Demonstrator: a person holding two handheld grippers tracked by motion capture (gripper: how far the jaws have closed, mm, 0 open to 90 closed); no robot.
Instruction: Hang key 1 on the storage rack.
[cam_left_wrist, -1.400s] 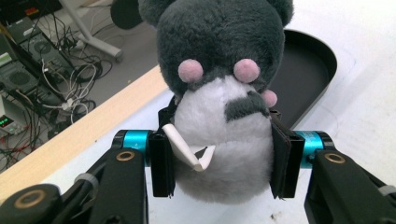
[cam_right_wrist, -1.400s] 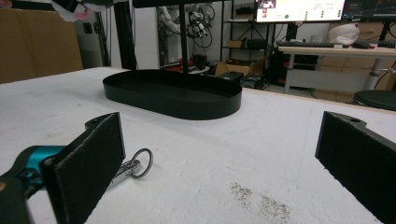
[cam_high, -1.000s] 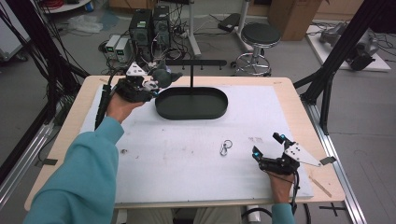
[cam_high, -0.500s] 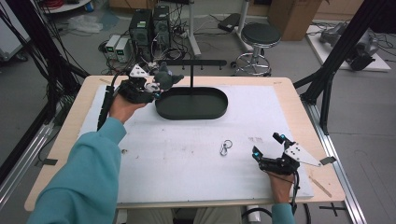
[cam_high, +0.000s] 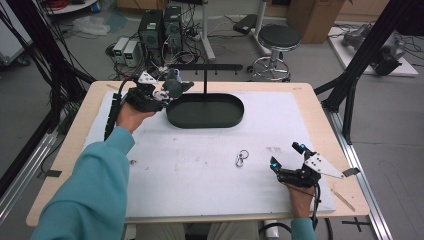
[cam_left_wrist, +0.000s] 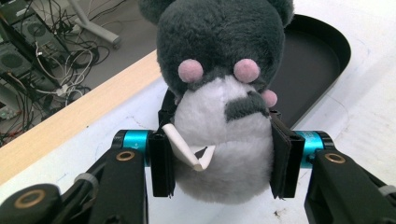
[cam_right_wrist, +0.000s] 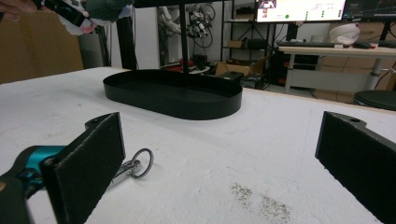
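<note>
Grey plush mouse (cam_left_wrist: 219, 107) is clamped in the left gripper (cam_high: 159, 94), held up just beside the black tray's (cam_high: 235, 116) left end. Next it probably gets hung on the tray's hook bar (cam_high: 205, 66) or dropped in. Right gripper (cam_high: 286, 161) sits open near the key ring (cam_high: 241, 158), well short of the tray.

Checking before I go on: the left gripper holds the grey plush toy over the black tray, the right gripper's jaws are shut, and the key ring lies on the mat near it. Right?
Not quite. The right gripper is open: in the right gripper view its jaws stand wide apart, with the key ring lying on the mat beside one. The left gripper does clamp the grey plush toy by the black tray.
</note>
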